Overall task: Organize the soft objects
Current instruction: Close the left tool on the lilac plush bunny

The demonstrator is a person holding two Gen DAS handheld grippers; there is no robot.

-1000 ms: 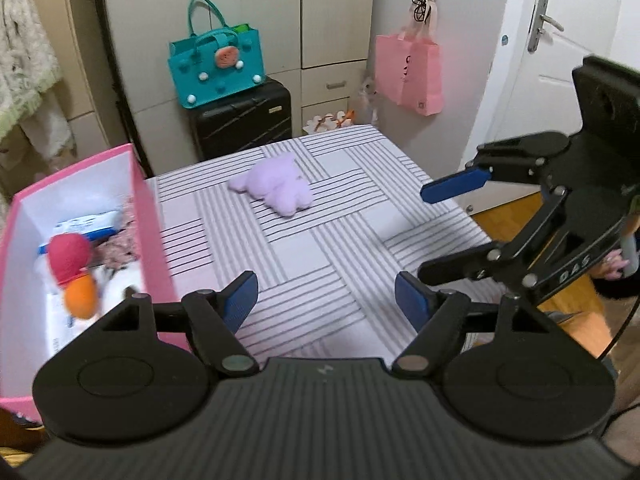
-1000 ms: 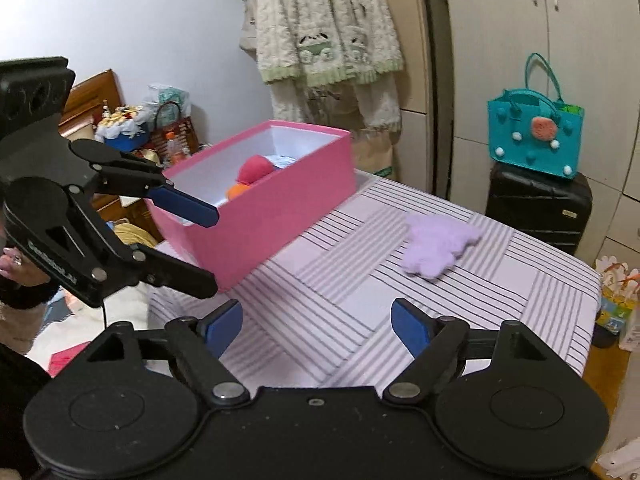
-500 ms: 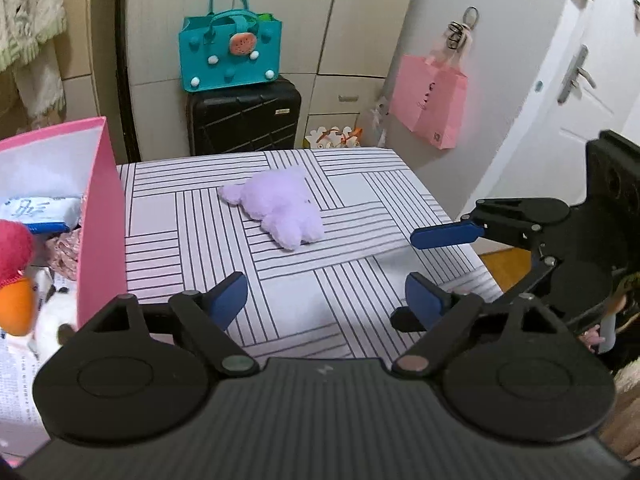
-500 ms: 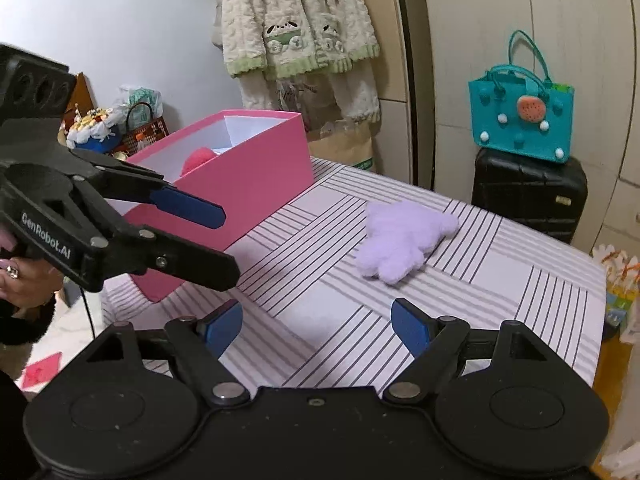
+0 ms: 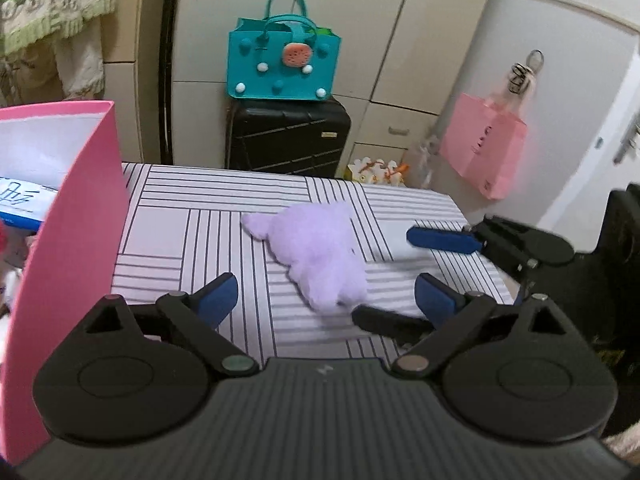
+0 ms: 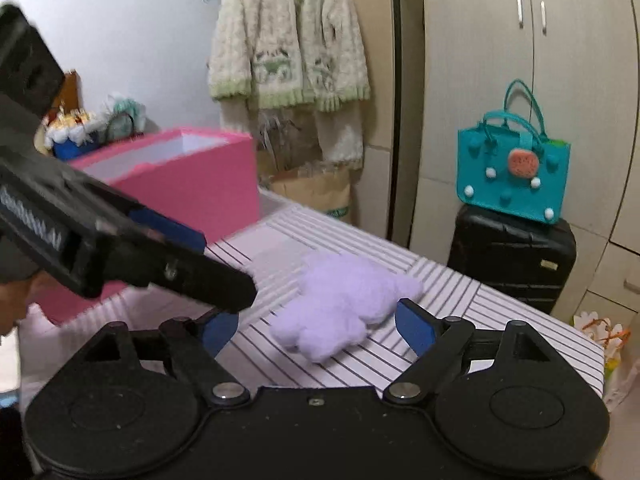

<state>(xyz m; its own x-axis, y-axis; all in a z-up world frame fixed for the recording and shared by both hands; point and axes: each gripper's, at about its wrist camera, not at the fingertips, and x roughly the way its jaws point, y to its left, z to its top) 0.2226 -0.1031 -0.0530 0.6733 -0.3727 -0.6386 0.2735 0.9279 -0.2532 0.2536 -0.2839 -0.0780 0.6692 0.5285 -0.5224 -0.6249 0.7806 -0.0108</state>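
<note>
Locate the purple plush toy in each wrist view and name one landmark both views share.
Left wrist: purple plush toy lies mid-frame on the striped table, between the open left gripper's fingers.
Right wrist: lower centre, between the open right gripper's fingers.
Shared landmark: teal handbag on the black suitcase.

Bare striped table (image 5: 192, 236) between plush (image 5: 316, 256) and pink box (image 5: 76, 240): passable. Box wall tall, blocking plush's left. Right gripper (image 5: 400, 276) spread wide, hemming plush's right side. Left gripper (image 6: 228, 264) crowding plush's left in right wrist view. Suitcase (image 6: 512, 256) beyond the plush, off table.
</note>
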